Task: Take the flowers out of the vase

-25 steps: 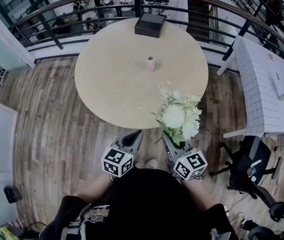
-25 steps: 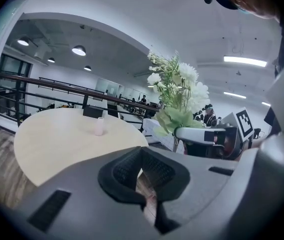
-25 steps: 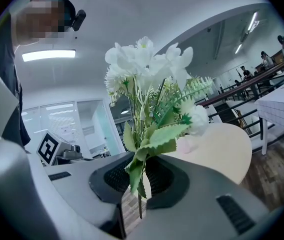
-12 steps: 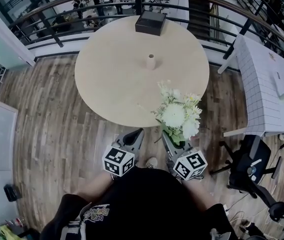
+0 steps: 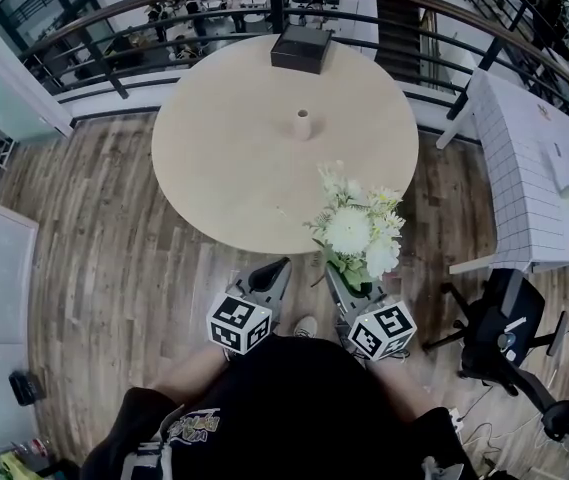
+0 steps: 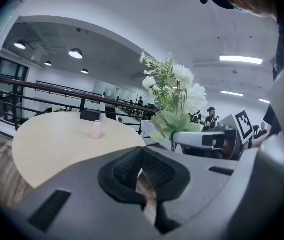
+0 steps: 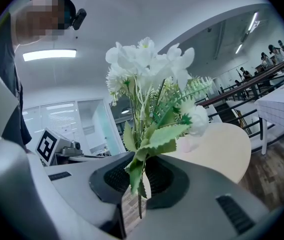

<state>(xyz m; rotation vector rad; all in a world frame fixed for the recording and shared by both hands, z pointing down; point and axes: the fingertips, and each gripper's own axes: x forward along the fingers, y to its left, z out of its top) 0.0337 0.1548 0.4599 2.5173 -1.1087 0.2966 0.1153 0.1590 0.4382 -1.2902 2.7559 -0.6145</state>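
Flowers [image 5: 359, 230] sit just right of centre in the head view, a bunch of white blooms and green leaves. We hold them by the stems in our right gripper [image 5: 342, 280], whose jaws are drawn in to a narrow gap with the pads pressed on the stems from both sides. In the right gripper view the stems run down between the pads and the bunch stands upright above them, with a leaf drooping over the front of the jaws. The bunch is clear of the vase [image 5: 303, 124], which stands upright and alone near the middle of the round table [image 5: 224, 178], in the upper centre of the head view and well apart from the blooms. The blooms overlap the table's near edge, while the stems and the gripper lie below it, over the wooden floor [image 5: 104, 238]. Our left gripper [image 5: 276, 273] is just left of the right one, near the bottom centre, its jaws fully together with nothing between them. Its own view shows the pads meeting, and past them the table at left, the small pale vase on it and the flowers at upper centre. A black box [image 5: 300, 48] rests at the table's far edge, at the top of the head view, beside the railing [image 5: 104, 68]. A dark chair [image 5: 499, 333] stands at lower right.
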